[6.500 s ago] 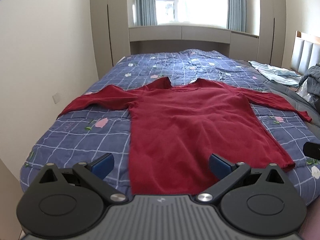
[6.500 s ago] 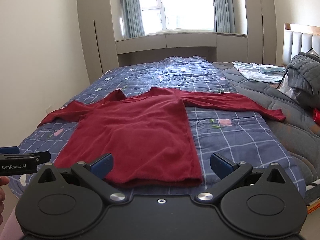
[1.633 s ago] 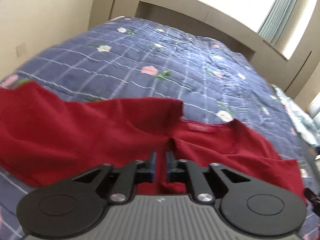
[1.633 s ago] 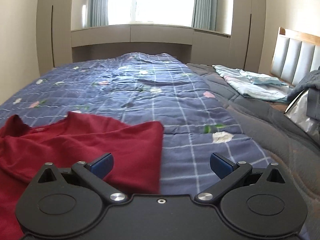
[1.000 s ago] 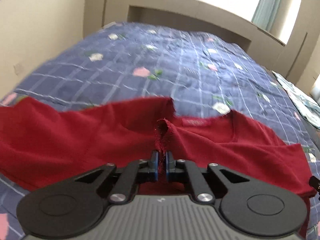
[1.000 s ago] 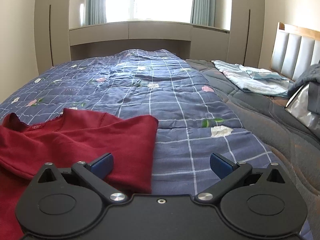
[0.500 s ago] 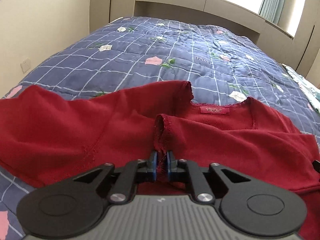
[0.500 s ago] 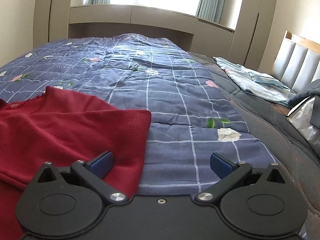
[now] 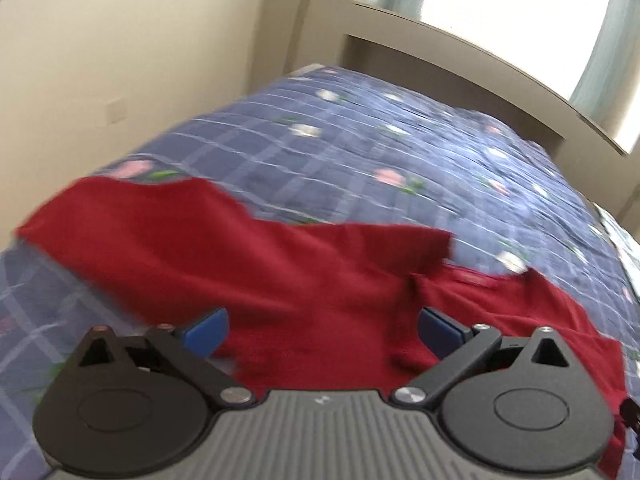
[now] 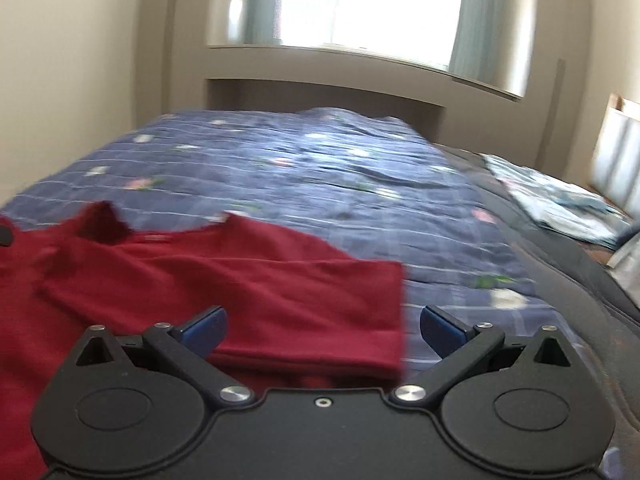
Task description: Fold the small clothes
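A dark red long-sleeved top (image 9: 304,280) lies on the blue checked bedspread (image 9: 360,152), its right sleeve folded in over the body (image 10: 256,292). The left sleeve (image 9: 132,216) still stretches out to the left. My left gripper (image 9: 320,330) hovers just above the cloth; its jaws are opening, spread wide, and the blue pads (image 9: 206,330) press on nothing. My right gripper (image 10: 322,330) stands open above the folded sleeve's edge, holding nothing. Both views are blurred by motion.
A beige wall (image 9: 120,60) runs close along the bed's left side. A window ledge (image 10: 360,56) sits beyond the bed's far end. A grey blanket (image 10: 560,280) and pale folded bedding (image 10: 560,204) lie to the right, near a padded headboard (image 10: 616,160).
My left gripper let go of the red cuff it was pinching and its jaws sprang wide. Both grippers swung and pulled back, so the views shifted and blurred.
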The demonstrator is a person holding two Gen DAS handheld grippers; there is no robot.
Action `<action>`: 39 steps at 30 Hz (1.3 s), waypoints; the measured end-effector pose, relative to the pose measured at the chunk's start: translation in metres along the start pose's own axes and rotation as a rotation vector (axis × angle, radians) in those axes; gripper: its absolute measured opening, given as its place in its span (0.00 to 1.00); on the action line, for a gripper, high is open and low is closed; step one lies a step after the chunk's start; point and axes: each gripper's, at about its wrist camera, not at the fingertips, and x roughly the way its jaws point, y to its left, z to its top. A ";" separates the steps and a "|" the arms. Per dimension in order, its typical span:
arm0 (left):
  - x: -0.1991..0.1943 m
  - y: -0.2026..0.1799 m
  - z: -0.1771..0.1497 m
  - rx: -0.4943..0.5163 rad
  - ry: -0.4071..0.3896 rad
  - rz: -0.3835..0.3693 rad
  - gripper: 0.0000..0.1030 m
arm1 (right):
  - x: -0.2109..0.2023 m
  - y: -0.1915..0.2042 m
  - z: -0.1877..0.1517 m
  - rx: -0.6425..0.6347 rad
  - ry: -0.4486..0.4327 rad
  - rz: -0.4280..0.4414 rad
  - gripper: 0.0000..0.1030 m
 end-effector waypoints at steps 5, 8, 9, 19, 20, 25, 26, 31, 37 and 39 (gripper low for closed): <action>-0.018 0.080 0.008 -0.125 -0.020 0.136 1.00 | -0.008 0.059 0.021 -0.095 -0.019 0.113 0.99; -0.021 0.138 0.015 -0.227 -0.023 0.164 1.00 | -0.010 0.104 0.032 -0.153 -0.030 0.173 0.99; -0.021 0.156 0.016 -0.258 -0.026 0.165 1.00 | -0.010 0.120 0.034 -0.171 -0.027 0.195 0.99; 0.027 0.309 0.050 -0.560 -0.016 0.046 0.98 | -0.026 0.233 0.015 -0.228 0.012 0.312 0.99; 0.030 0.317 0.050 -0.581 -0.018 0.035 0.92 | -0.029 0.238 0.010 -0.232 0.015 0.315 0.99; 0.046 0.340 0.053 -0.656 0.011 -0.003 0.62 | -0.042 0.252 -0.017 -0.267 0.034 0.336 0.99; 0.048 0.341 0.052 -0.669 0.018 0.000 0.52 | -0.043 0.253 -0.022 -0.273 0.041 0.339 0.99; 0.055 0.350 0.047 -0.728 0.040 0.012 0.44 | -0.044 0.250 -0.031 -0.248 0.067 0.350 0.99; 0.055 0.350 0.049 -0.755 0.017 0.046 0.16 | -0.044 0.241 -0.029 -0.206 0.076 0.363 0.99; 0.050 0.347 0.056 -0.753 -0.017 0.035 0.05 | -0.046 0.239 -0.028 -0.203 0.069 0.363 0.99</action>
